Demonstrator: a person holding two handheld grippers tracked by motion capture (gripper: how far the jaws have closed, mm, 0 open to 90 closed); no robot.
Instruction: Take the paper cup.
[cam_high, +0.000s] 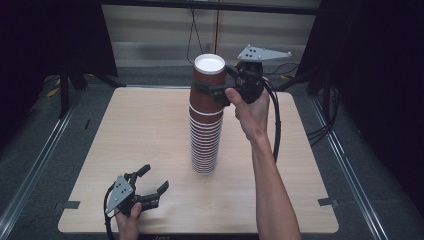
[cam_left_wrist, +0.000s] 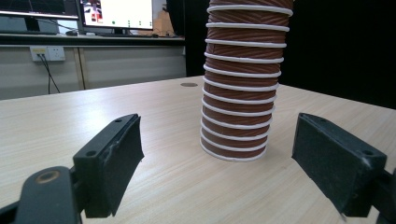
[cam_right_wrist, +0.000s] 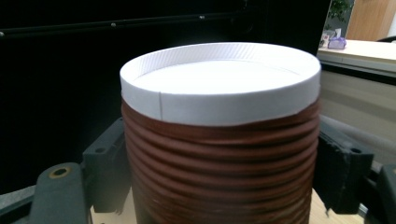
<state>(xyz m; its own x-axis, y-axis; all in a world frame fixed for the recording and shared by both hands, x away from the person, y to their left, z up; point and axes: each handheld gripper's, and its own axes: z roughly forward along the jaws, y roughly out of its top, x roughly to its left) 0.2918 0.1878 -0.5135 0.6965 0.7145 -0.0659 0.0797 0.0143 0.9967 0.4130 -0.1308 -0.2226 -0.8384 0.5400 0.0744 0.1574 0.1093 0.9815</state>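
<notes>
A tall stack of brown ribbed paper cups (cam_high: 204, 145) stands upside down in the middle of the wooden table (cam_high: 145, 120). The top cup (cam_high: 207, 82), white base up, sits higher than the rest, and my right gripper (cam_high: 209, 87) is shut on it from the right. In the right gripper view the top cup (cam_right_wrist: 219, 154) sits between the jaws of the right gripper (cam_right_wrist: 219, 175), both pressed against its sides. My left gripper (cam_high: 154, 178) rests open near the table's front left edge. In the left gripper view, the left gripper (cam_left_wrist: 219, 140) points at the stack's base (cam_left_wrist: 238, 116), with nothing between its jaws.
Dark curtains and metal floor rails (cam_high: 35, 165) surround the table. A monitor (cam_left_wrist: 116, 11) and a wall socket (cam_left_wrist: 46, 52) stand beyond the table's far side in the left gripper view. Bare tabletop lies on both sides of the stack.
</notes>
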